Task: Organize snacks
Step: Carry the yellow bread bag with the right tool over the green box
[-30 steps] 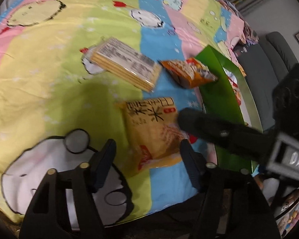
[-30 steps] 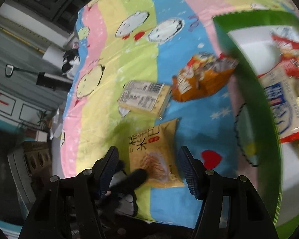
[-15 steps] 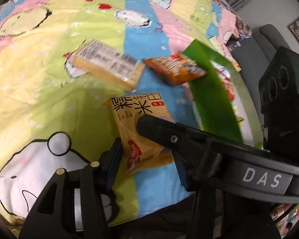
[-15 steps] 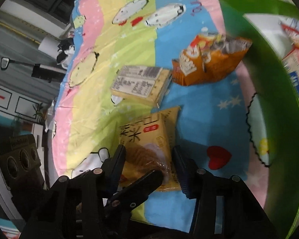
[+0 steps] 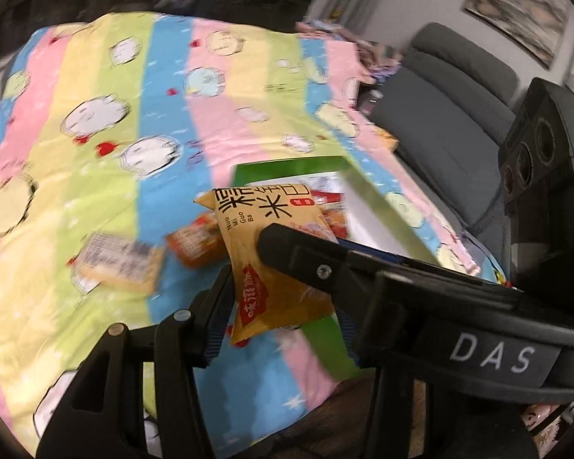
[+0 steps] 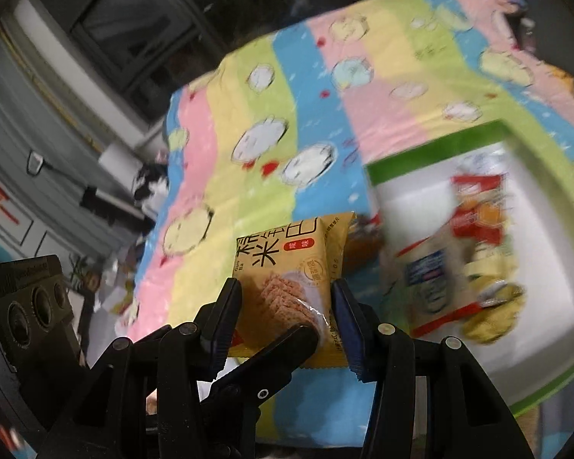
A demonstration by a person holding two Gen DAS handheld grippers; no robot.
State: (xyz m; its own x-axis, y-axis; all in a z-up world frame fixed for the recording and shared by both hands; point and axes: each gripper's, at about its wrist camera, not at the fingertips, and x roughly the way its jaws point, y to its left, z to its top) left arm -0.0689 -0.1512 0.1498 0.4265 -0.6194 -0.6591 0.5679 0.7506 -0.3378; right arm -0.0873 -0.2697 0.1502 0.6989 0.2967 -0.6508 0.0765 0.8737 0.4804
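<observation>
A yellow rice-cracker pack hangs above the striped cartoon cloth, held from two sides. My left gripper is shut on its lower part. The right gripper's finger crosses over the pack in the left wrist view. In the right wrist view my right gripper is shut on the same pack, with one left finger lying across its lower edge. The green-rimmed box with several snacks inside lies to the right; its rim shows behind the pack.
An orange snack bag and a clear-wrapped cracker pack lie on the cloth left of the held pack. A grey sofa stands past the cloth's right edge. Dark cabinets and windows line the far side.
Both grippers closed on the yellow pack and lifted it off the cloth. The view tilted up, and the pack now hangs in front of the green box.
</observation>
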